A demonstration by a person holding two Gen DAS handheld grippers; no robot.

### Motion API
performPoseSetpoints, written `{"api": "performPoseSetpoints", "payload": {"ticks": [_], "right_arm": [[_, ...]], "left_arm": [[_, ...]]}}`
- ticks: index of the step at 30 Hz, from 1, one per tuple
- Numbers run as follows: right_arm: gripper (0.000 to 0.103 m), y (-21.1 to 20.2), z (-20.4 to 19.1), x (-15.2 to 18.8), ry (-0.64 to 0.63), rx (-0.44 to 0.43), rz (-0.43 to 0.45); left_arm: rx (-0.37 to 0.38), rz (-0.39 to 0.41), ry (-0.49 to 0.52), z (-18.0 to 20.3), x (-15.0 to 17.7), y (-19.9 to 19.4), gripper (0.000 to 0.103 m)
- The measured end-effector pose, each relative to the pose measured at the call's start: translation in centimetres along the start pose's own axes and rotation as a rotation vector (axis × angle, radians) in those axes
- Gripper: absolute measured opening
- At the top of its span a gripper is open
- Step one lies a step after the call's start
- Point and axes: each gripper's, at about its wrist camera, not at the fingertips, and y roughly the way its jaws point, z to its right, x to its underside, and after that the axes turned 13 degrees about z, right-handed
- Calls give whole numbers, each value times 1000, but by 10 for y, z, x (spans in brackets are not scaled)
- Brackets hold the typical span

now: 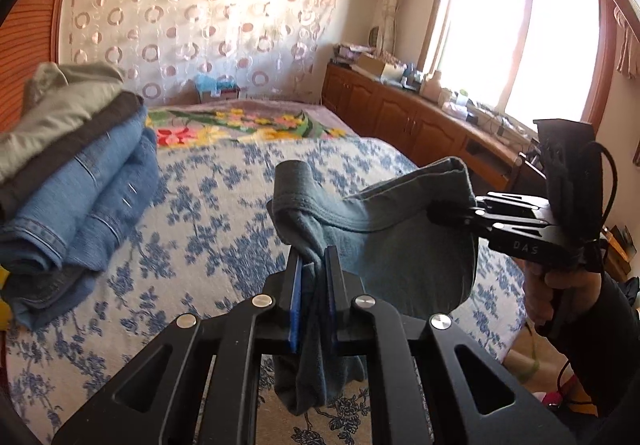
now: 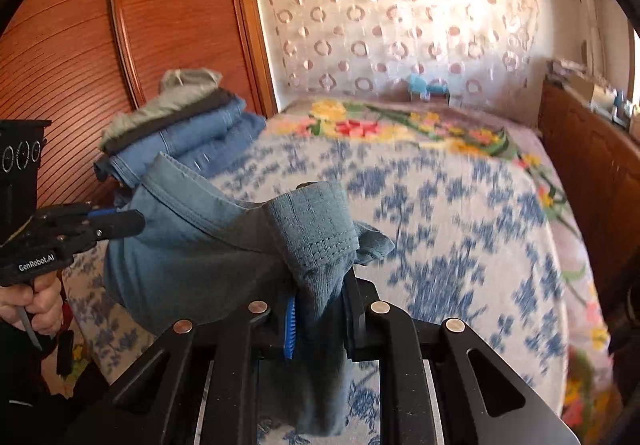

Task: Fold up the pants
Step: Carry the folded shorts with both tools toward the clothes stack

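Grey-blue pants point(image 1: 384, 241) hang in the air above the bed, stretched between both grippers. My left gripper point(image 1: 314, 257) is shut on a bunched corner of the cloth, which droops down between its blue pads. My right gripper point(image 2: 320, 285) is shut on the other bunched end, a ribbed band folded over its fingers. In the left wrist view the right gripper point(image 1: 440, 211) shows at the right, clamped on the pants' edge. In the right wrist view the left gripper point(image 2: 132, 223) shows at the left, clamped on the pants point(image 2: 192, 245) with a hand point(image 2: 36, 301) on its grip.
A stack of folded clothes point(image 1: 72, 181), jeans under dark and grey pieces, sits on the bed's left side by a wooden wardrobe point(image 2: 120, 65). The bed point(image 1: 224, 197) has a blue-flowered cover. Wooden cabinets point(image 1: 400, 113) with clutter run under the window at the right.
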Motion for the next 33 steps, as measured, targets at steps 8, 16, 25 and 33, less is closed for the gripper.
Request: {"api": "performPoseSetpoints", "payload": {"ticks": [8,16,25,33], "right_arm": [[17,-16,-14,-27,-70,-15,65],[17,-4,-27,-41,-107,-52,92],[17,29,-29,-58,-128,-99,111],[17,73,-29,-90,-169,-141,105]], "left_arm": [[-36,69,-2,-8,-17,-16,11],[-83,100,23,-22,-31,-28,11],[-132,144,-1,-48,-44,-35,11],[-190,177,-15,-77,-66,-38,11]]}}
